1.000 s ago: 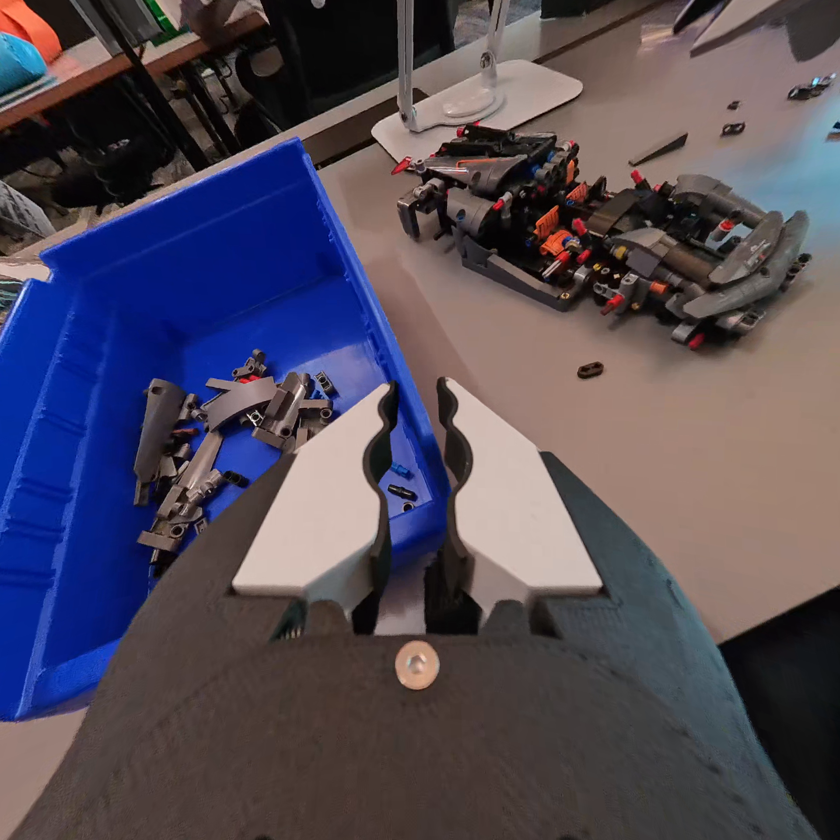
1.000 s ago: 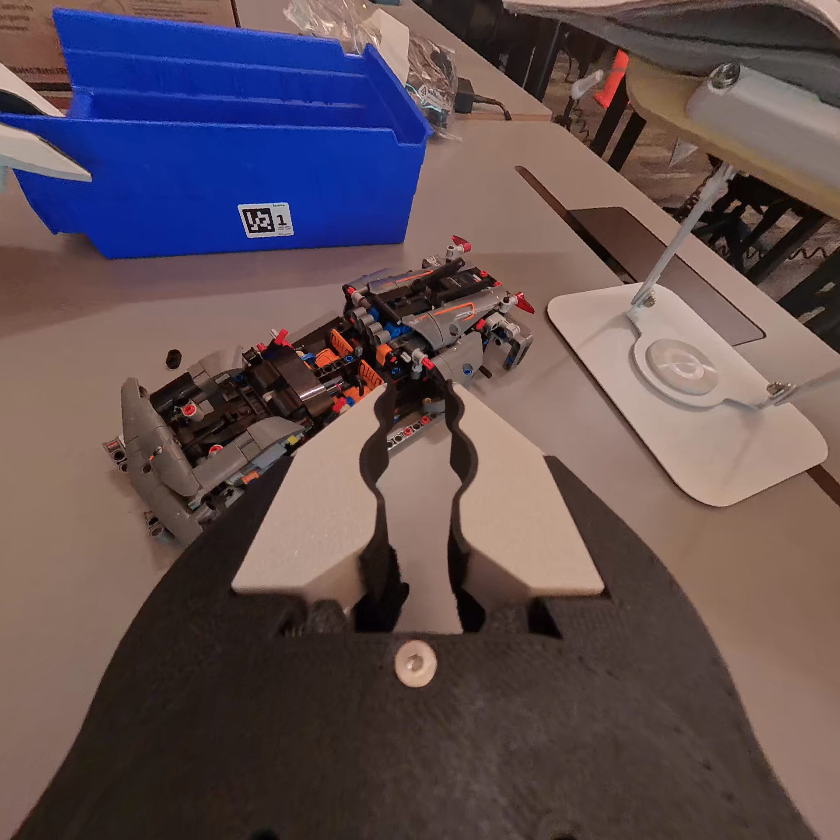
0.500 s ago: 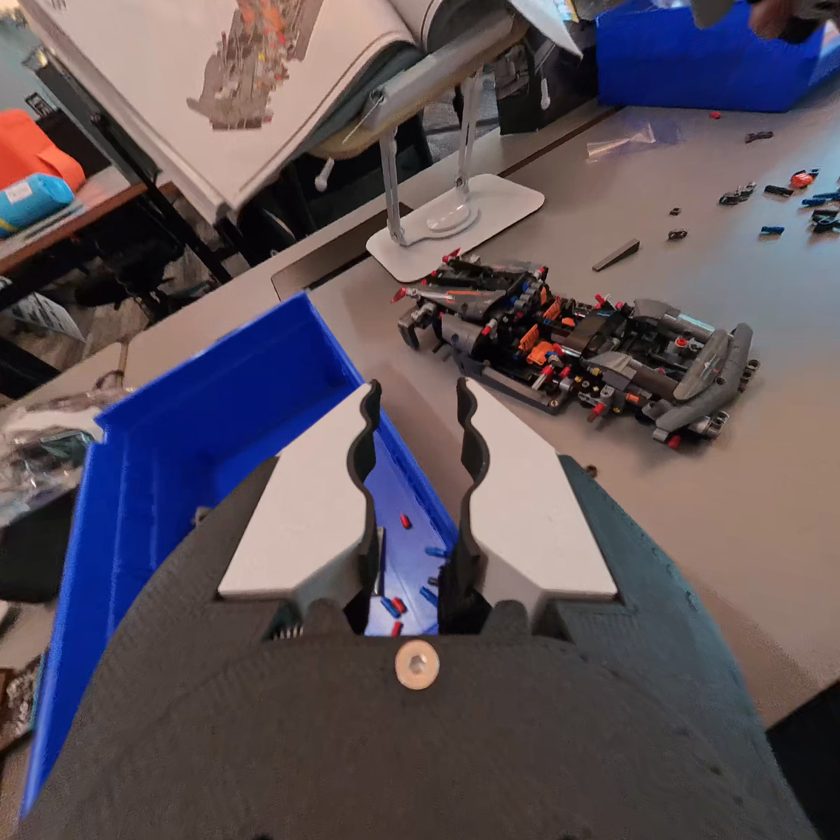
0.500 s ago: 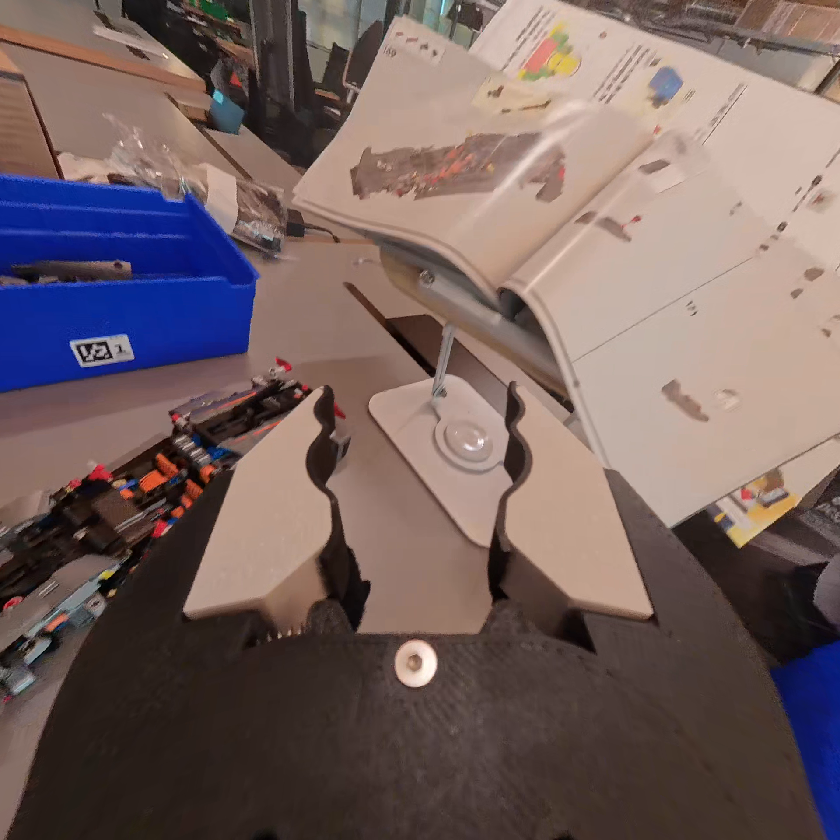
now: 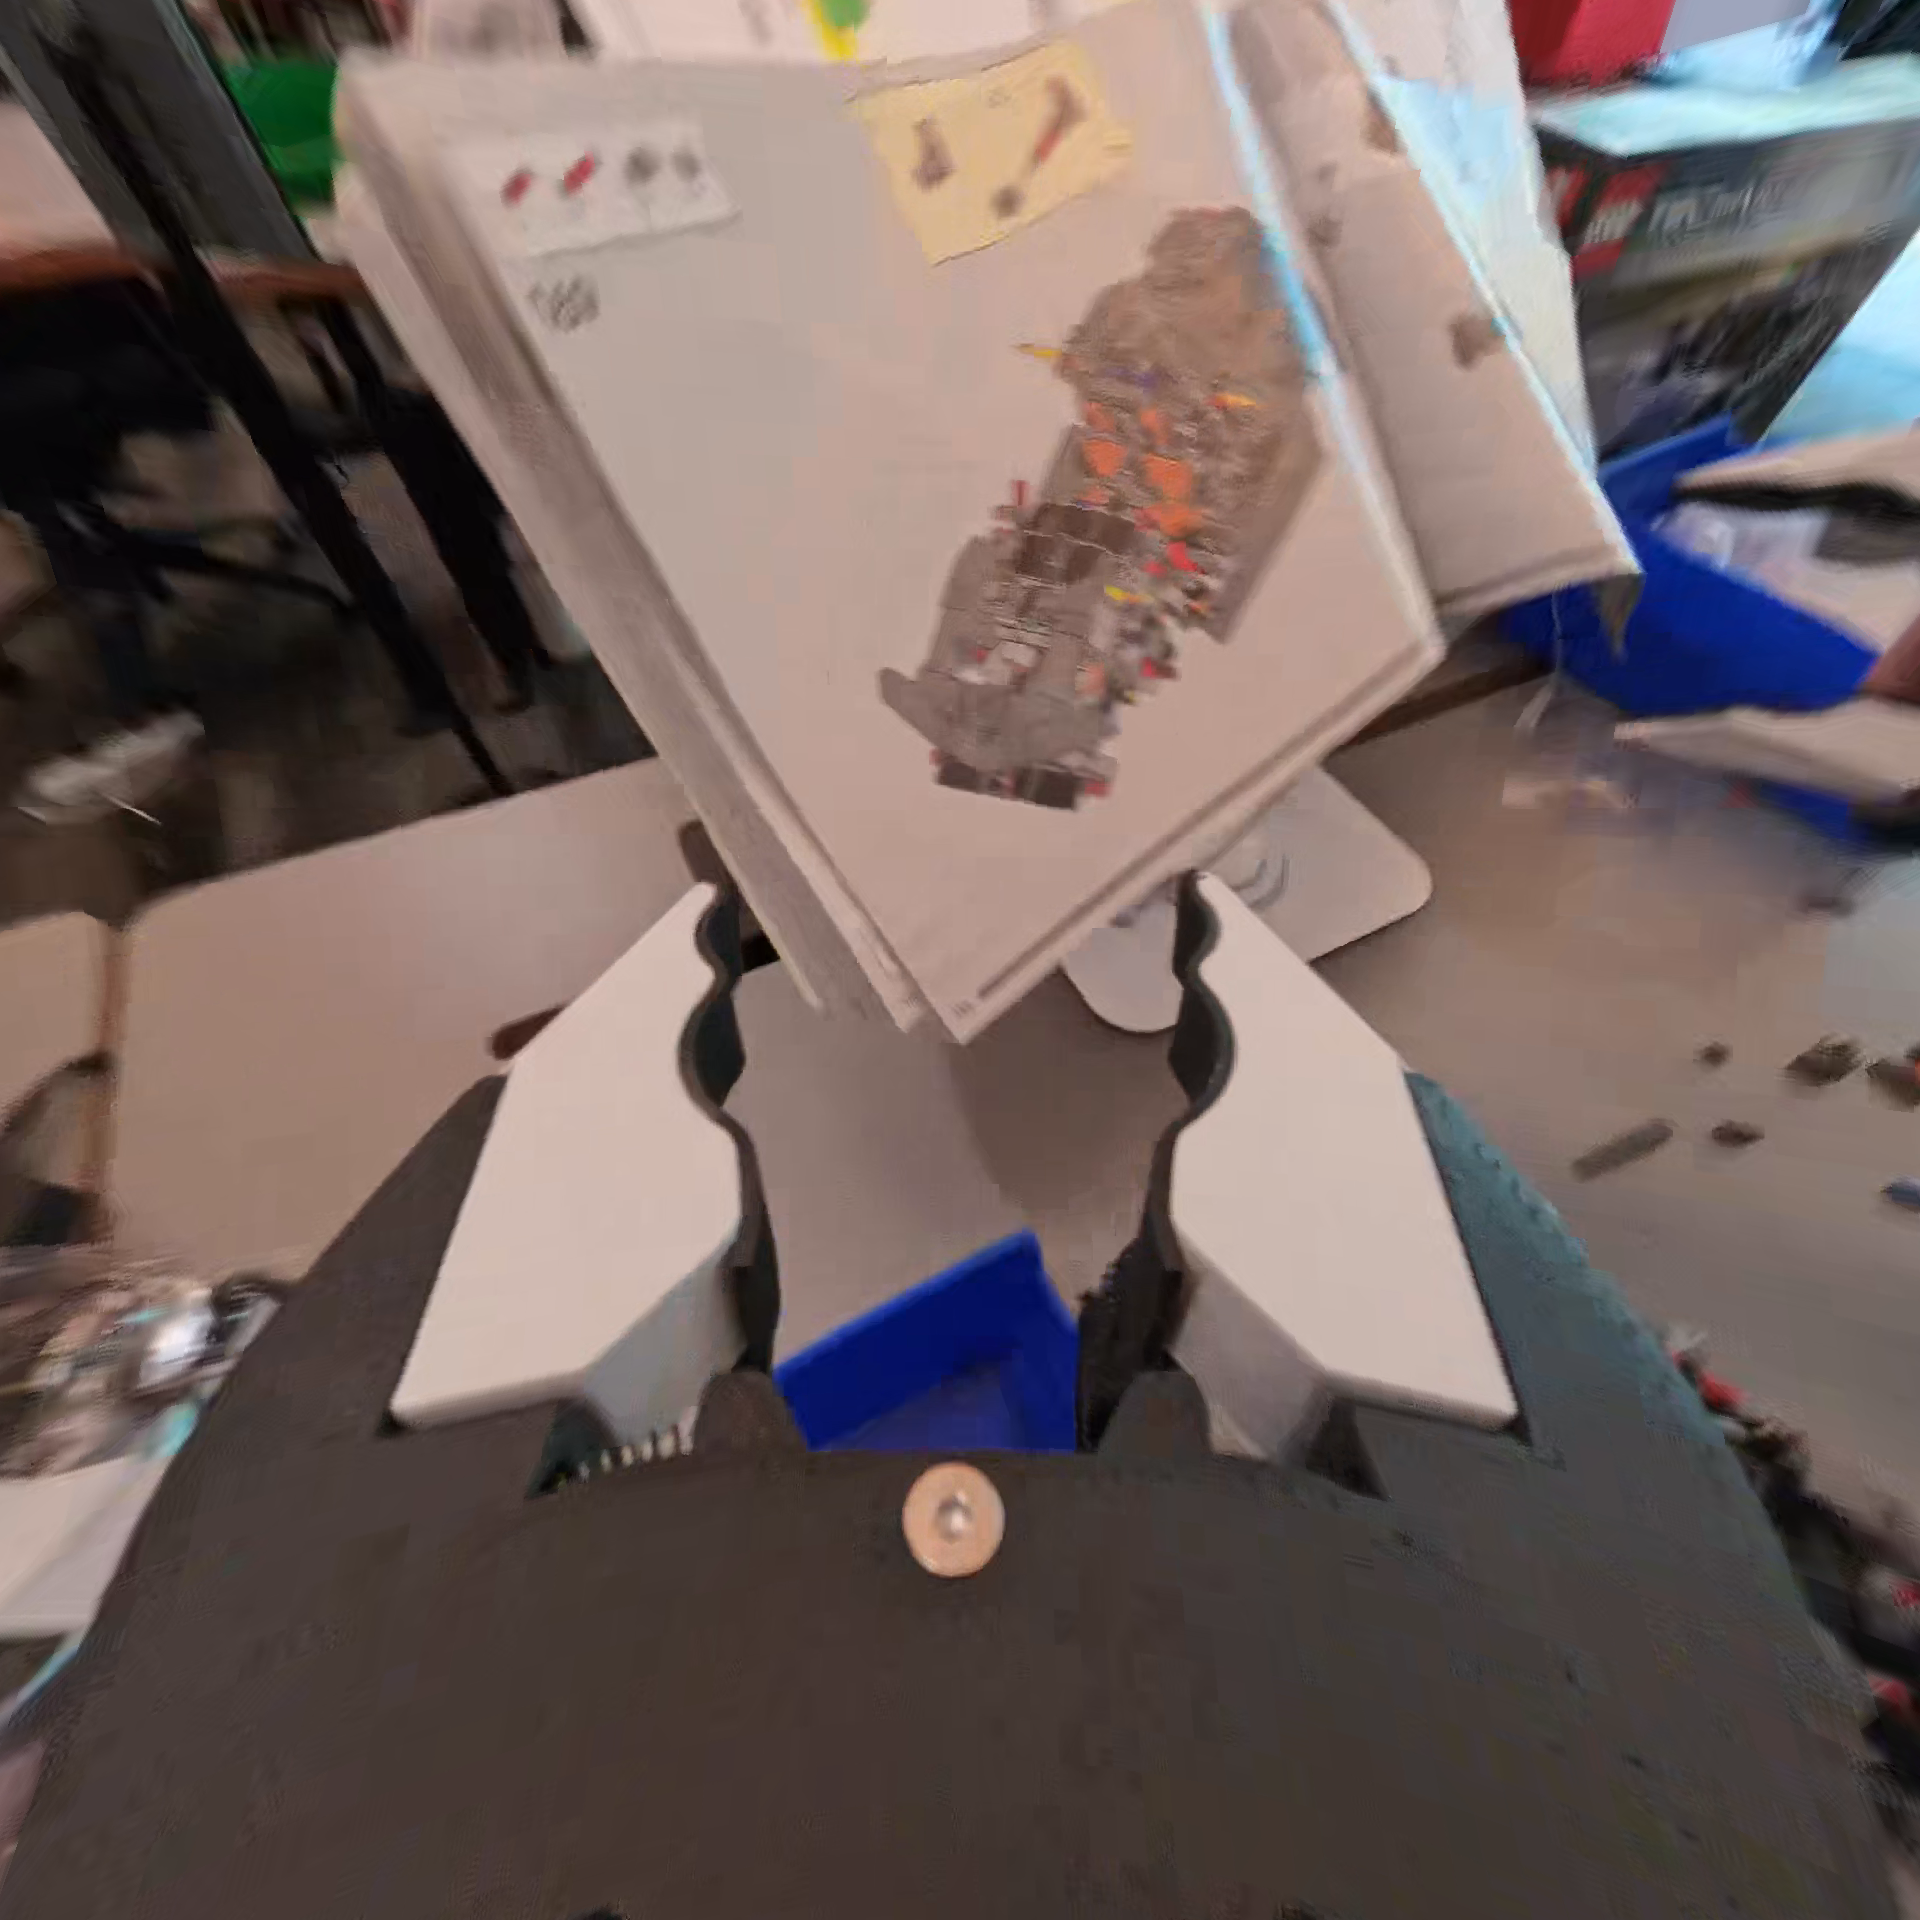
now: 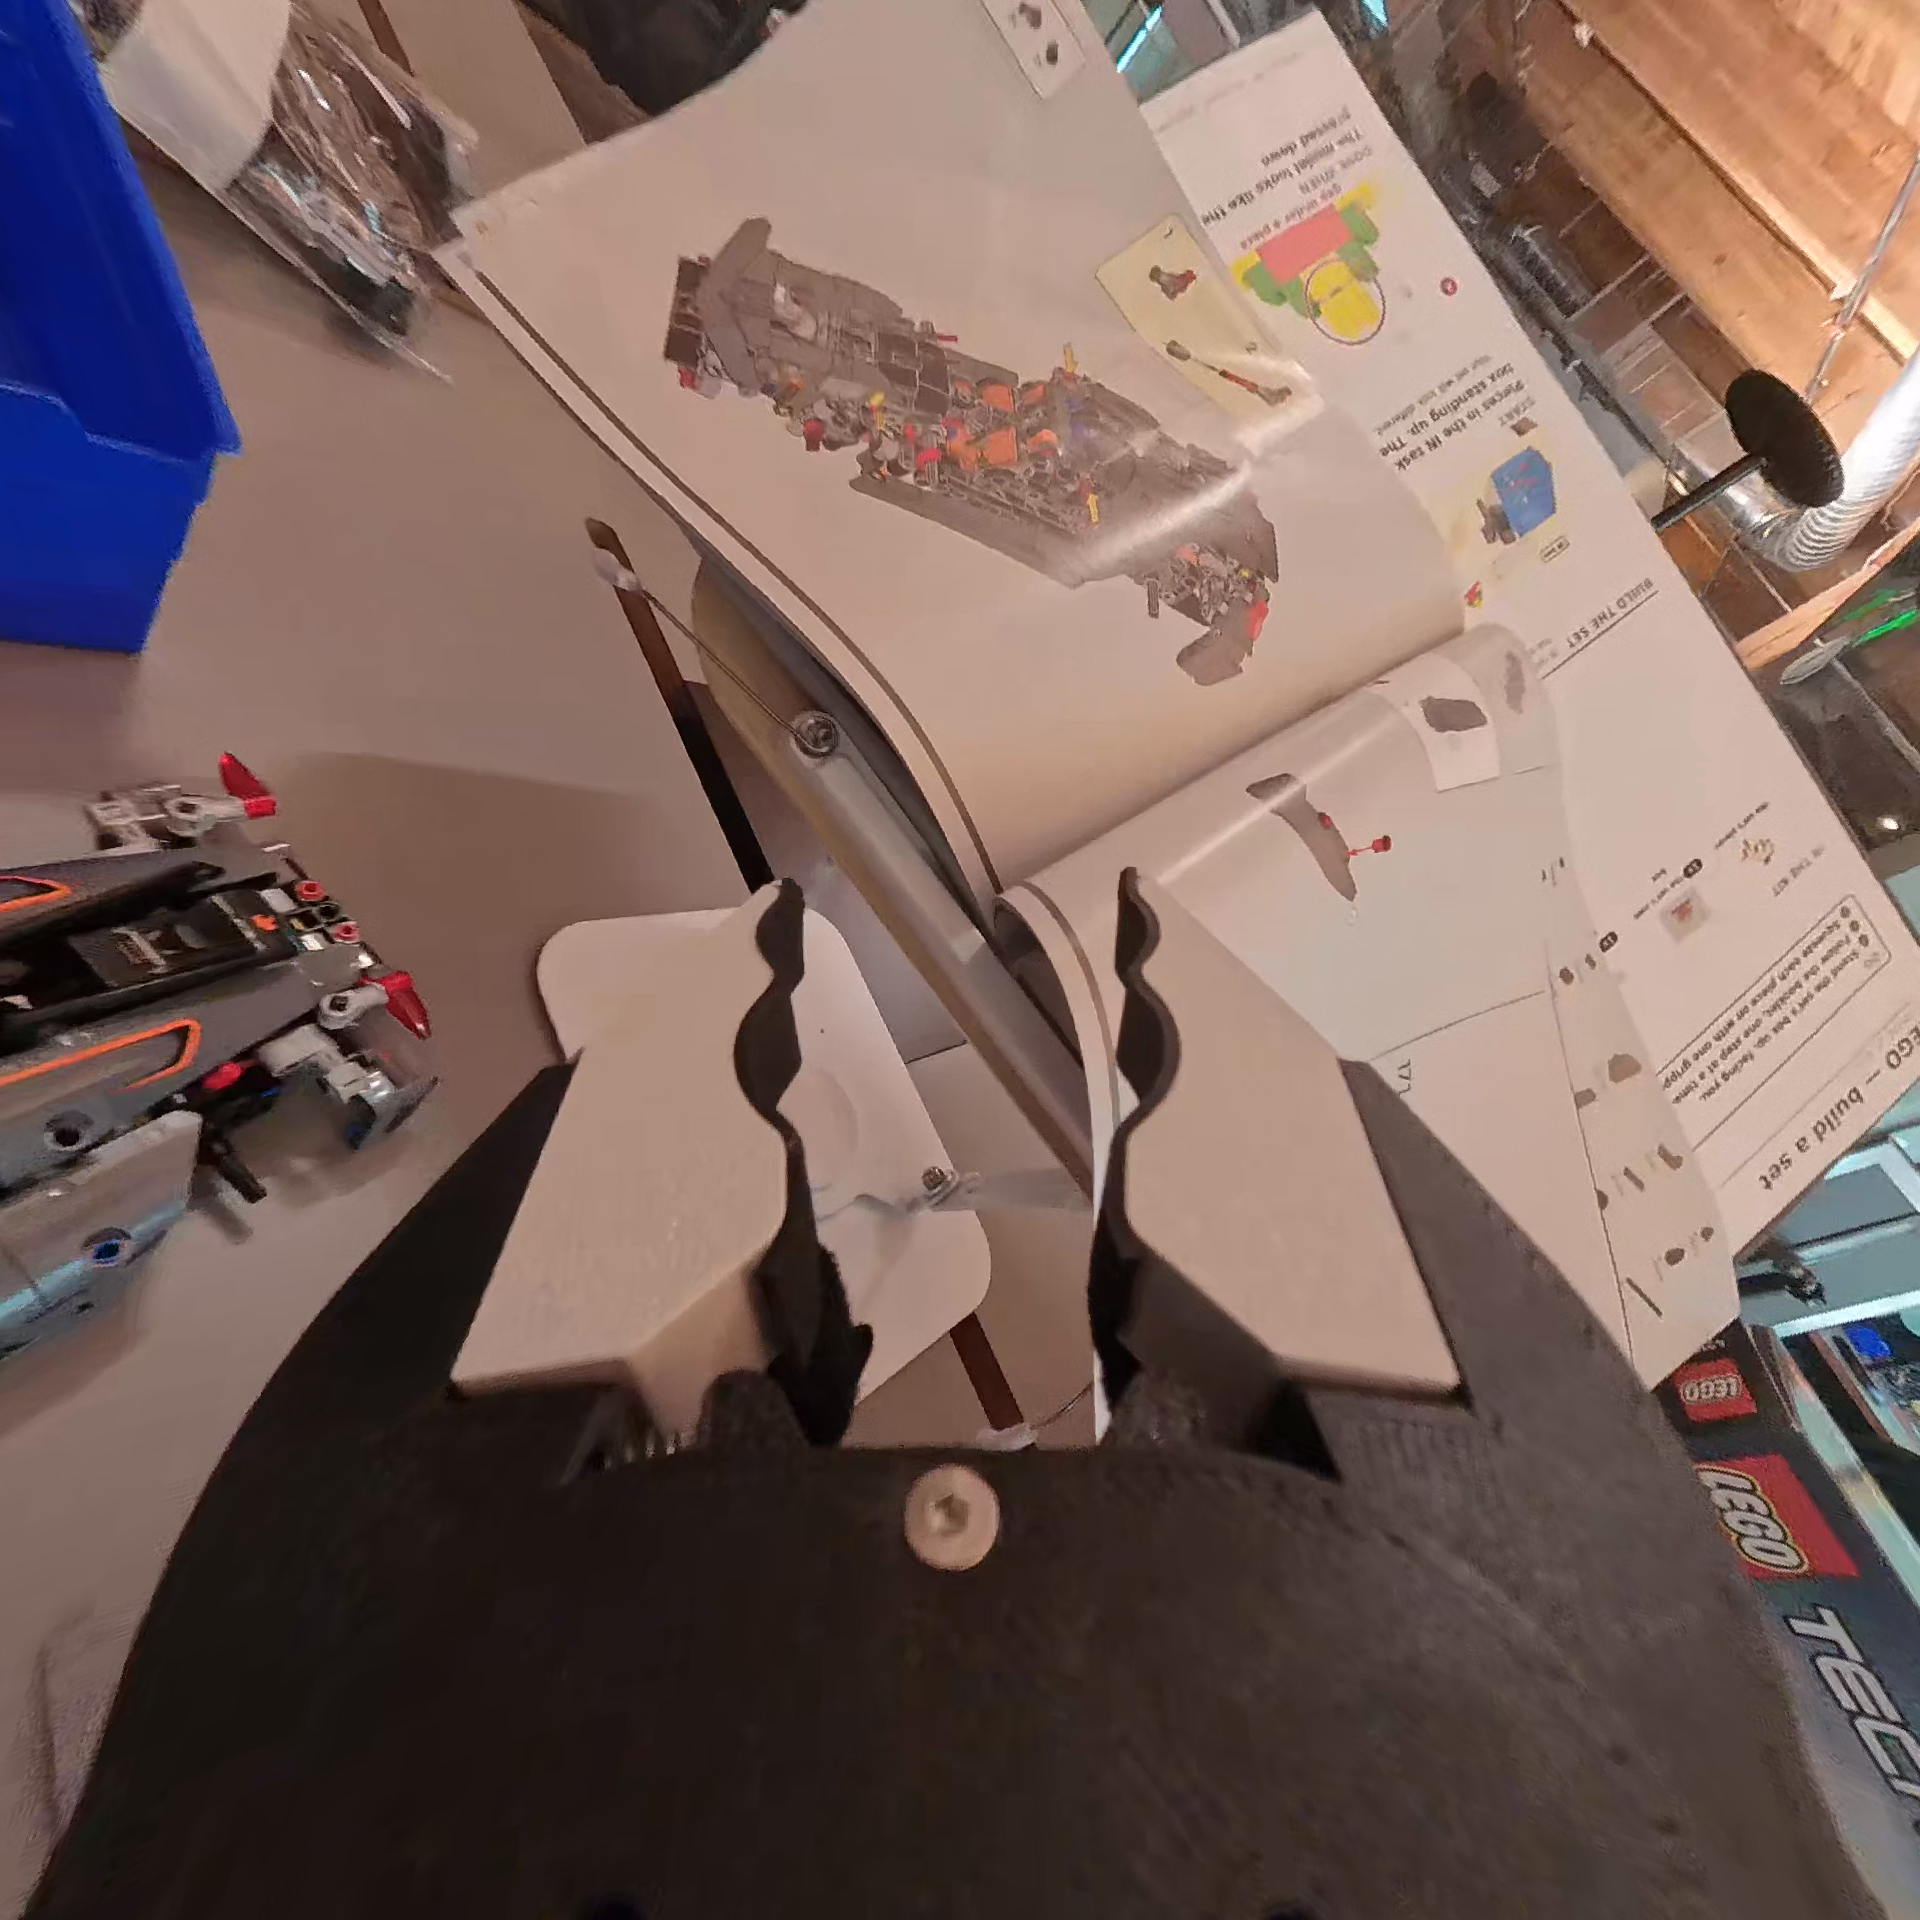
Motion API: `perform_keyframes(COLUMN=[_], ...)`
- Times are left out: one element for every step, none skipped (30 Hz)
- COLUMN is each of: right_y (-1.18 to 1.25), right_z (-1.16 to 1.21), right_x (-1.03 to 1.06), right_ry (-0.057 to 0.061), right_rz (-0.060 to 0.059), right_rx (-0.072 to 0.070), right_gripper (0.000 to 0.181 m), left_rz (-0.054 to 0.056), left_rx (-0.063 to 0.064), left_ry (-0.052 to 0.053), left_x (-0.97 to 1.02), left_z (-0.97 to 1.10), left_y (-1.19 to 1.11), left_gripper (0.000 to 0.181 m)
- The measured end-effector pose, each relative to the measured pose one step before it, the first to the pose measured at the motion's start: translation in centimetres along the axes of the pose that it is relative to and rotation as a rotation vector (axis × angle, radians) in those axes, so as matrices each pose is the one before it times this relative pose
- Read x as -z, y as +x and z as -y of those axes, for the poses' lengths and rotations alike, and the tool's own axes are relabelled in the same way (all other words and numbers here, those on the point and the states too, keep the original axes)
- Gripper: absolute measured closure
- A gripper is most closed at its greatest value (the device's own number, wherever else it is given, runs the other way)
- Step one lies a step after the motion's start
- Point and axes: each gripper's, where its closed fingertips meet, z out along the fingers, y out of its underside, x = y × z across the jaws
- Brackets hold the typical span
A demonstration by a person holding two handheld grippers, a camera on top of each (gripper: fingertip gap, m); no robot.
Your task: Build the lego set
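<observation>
While both wrists had swung up from the table (image 6: 395, 644), you pointed them at the open instruction booklet (image 6: 935, 499) on its white stand (image 6: 894, 1226), where a second ago they faced the model and the parts. That suggested you were checking the next step, not placing a piece. The blue bin (image 5: 935, 1340) had slid low under your left gripper (image 5: 954, 977), whose jaws had widened and held nothing. Your right gripper (image 6: 956, 935) was likewise spread and empty. The half-built lego car (image 6: 156, 1018) lay on the table at the right view's left edge, untouched; small loose pieces (image 5: 1621, 1148) sat blurred to the right.
</observation>
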Motion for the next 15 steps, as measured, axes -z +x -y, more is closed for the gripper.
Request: perform_keyframes(right_y=[0.445, 0.356, -0.102, 0.144, 0.371, 0.374, 0.51, 0.704, 0.837, 1.232, 1.599, 1.583, 1.636, 1.936, 2.036], right_z=[-0.445, -0.81, -1.366, -1.266, -0.891, -1.023, -0.944, -0.426, -0.043, 0.043, -0.012, 0.121, -0.004, -0.43, -0.632], right_x=[-0.367, -0.472, -0.651, -0.6, -0.341, -0.241, -0.083, 0.189, 0.485, 0.647, 0.64, 0.62, 0.616, 0.369, 0.269], right_ry=[0.0021, -0.012, -0.047, -0.0486, -0.0208, -0.0332, -0.0327, 0.0094, 0.0376, 0.0423, 0.0323, 0.0356, 0.032, 0.0085, -0.0045], right_rz=[-0.0209, -0.0126, 0.0212, 0.0049, -0.0091, 0.0053, 0.0108, 0.0038, 0.0021, -0.0034, -0.0021, 0.0109, 0.0059, -0.0197, -0.0277], right_rx=[-0.0072, -0.0117, -0.01, -0.0047, -0.0025, -0.0316, -0.0437, -0.032, -0.0358, -0.074, -0.1099, -0.1061, -0.091, -0.0857, -0.0713], right_gripper=[0.119, 0.115, 0.106, 0.096, 0.098, 0.098, 0.093, 0.092, 0.093, 0.097, 0.095, 0.08, 0.074, 0.073, 0.073], left_rz=[-0.0505, -0.0595, -0.0378, -0.0301, -0.0772, -0.093, -0.0611, -0.0452, -0.0386, -0.0159, -0.0405, -0.0423, -0.0199, -0.0203, -0.0249], left_rx=[0.103, 0.0898, 0.0636, 0.0446, 0.0492, 0.0594, 0.0415, 0.0087, -0.0035, 0.0035, 0.0016, 0.0035, 0.0016, -0.0011, 0.0069], left_ry=[-0.0152, -0.0097, -0.0097, -0.0082, -0.0084, -0.0106, -0.0035, 0.004, 0.0017, 0.0133, 0.017, -0.0023, -0.0068, -0.0015, -0.0067], left_x=[-1.648, -1.461, -1.262, -1.115, -0.976, -0.852, -0.714, -0.596, -0.47, -0.336, -0.302, -0.353, -0.347, -0.32, -0.339], left_z=[-0.193, -0.134, -0.191, -0.218, -0.22, -0.252, -0.182, -0.062, -0.096, 0.106, 0.184, -0.084, -0.191, -0.198, -0.296], left_y=[-1.036, -0.722, -0.834, -0.68, 0.209, 0.523, 0.143, 0.117, 0.145, -0.089, 0.405, 0.45, 0.103, 0.091, 0.091], left_gripper=[0.089, 0.087, 0.085, 0.084, 0.087, 0.09, 0.093, 0.098, 0.105, 0.107, 0.111, 0.112, 0.113, 0.114, 0.114])
